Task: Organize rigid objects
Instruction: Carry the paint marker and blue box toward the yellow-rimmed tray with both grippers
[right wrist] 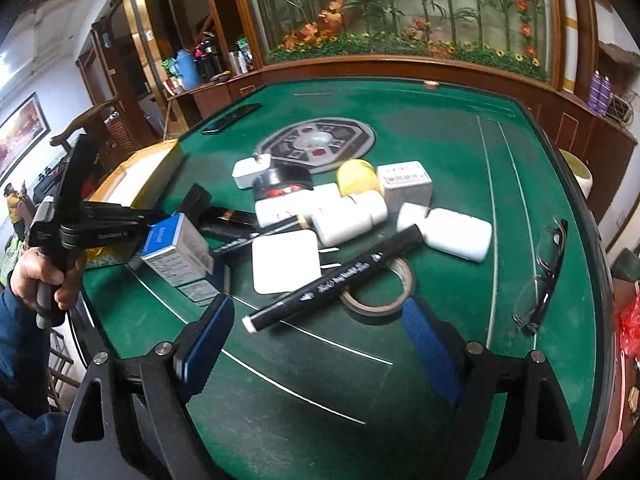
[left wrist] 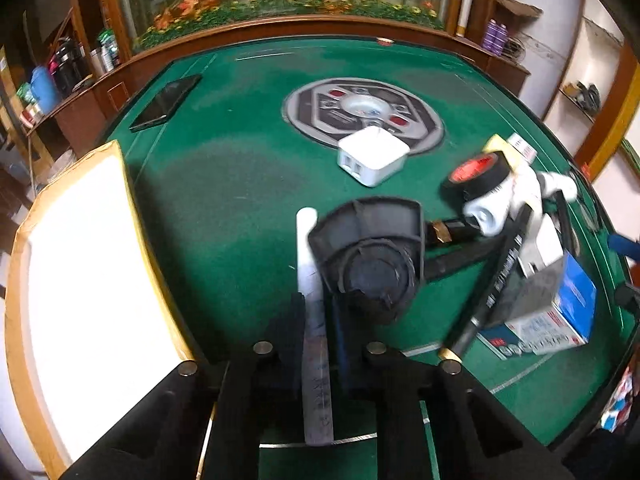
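Observation:
In the left wrist view my left gripper is shut on a thin white stick that runs lengthwise between its pads and juts out over the green table. A black capped part lies just past the fingertips, to the right of the stick. My right gripper hangs open above the table's near side. A black marker lies slantwise in front of its blue pads, untouched, across a tape ring. Behind these is a pile of white chargers, white fittings and small boxes.
An open cardboard box with a white inside stands at the table's left edge. A phone lies far left, and glasses lie at the right. A blue and white box, black tape and a yellow cap are in the pile.

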